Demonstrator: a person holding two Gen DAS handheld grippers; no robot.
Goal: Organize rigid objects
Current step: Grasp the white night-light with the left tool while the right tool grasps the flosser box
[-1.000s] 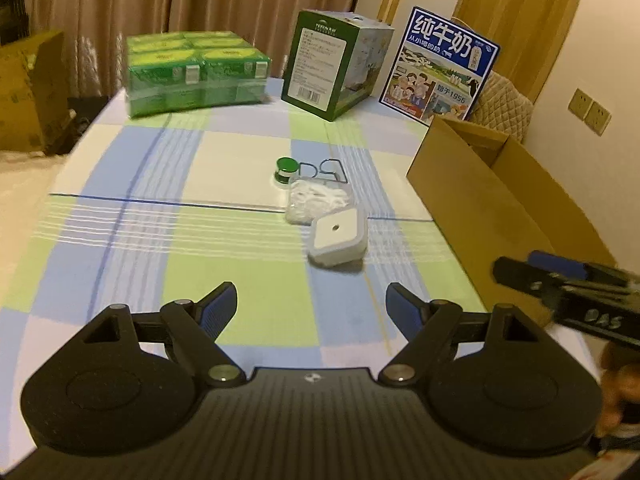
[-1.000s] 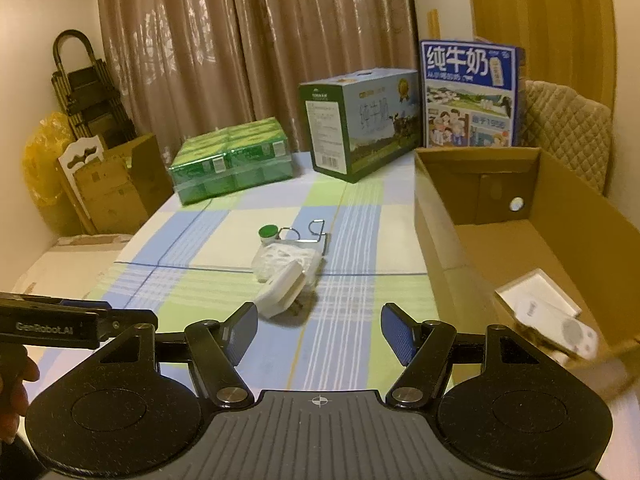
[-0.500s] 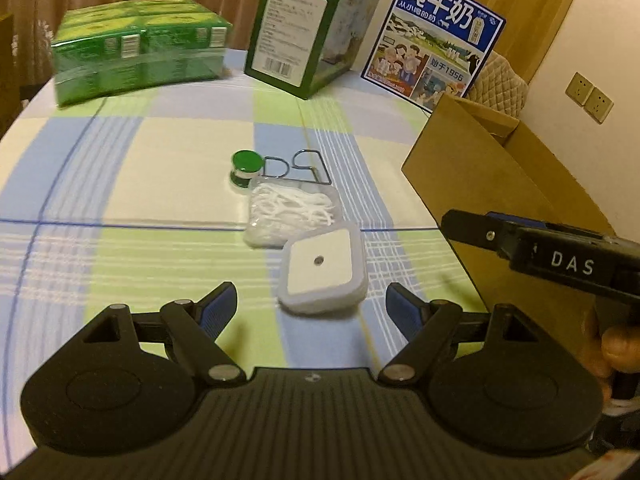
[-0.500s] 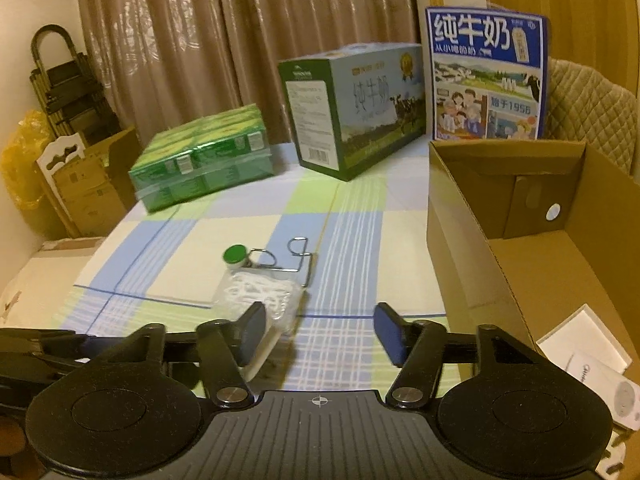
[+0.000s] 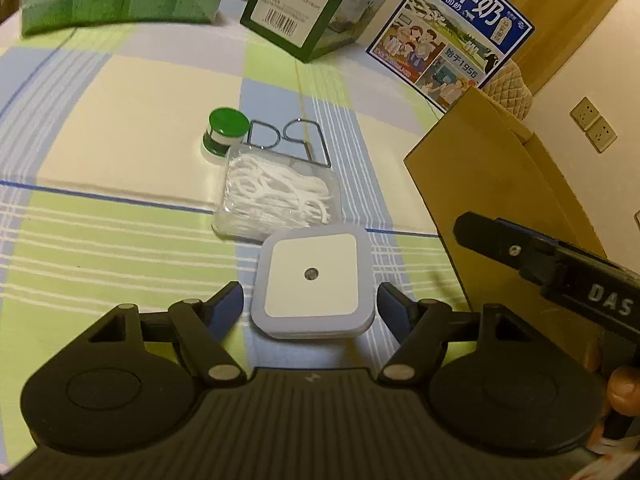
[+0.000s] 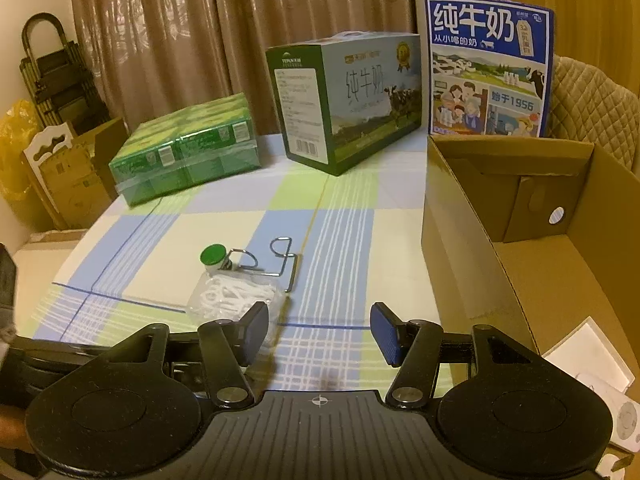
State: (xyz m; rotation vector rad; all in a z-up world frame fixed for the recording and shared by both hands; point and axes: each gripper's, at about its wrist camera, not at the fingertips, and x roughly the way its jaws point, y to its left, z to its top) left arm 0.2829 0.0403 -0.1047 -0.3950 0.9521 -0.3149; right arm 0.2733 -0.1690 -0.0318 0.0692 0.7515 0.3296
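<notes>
A square white night light point(image 5: 312, 280) lies on the checked tablecloth point(image 5: 120, 184). My left gripper point(image 5: 310, 306) is open, with the night light between its fingers and small gaps on both sides. Behind it lie a clear bag of floss picks point(image 5: 276, 196), a green-capped small jar point(image 5: 224, 132) and a bent wire holder point(image 5: 296, 136). My right gripper point(image 6: 318, 336) is open and empty above the cloth, just right of the floss bag point(image 6: 232, 296), the jar point(image 6: 212, 258) and the wire holder point(image 6: 276, 264). The right gripper also shows in the left wrist view point(image 5: 560, 268).
An open cardboard box point(image 6: 472, 240) stands at the right with a white remote point(image 6: 624, 420) and a white card point(image 6: 588, 356) inside. At the back stand a green drink pack point(image 6: 188, 156), a milk carton box point(image 6: 348, 100) and a blue milk box point(image 6: 488, 68).
My left gripper has moved forward and down until the night light sits between its fingers. My right gripper has moved forward above the cloth, toward the floss bag.
</notes>
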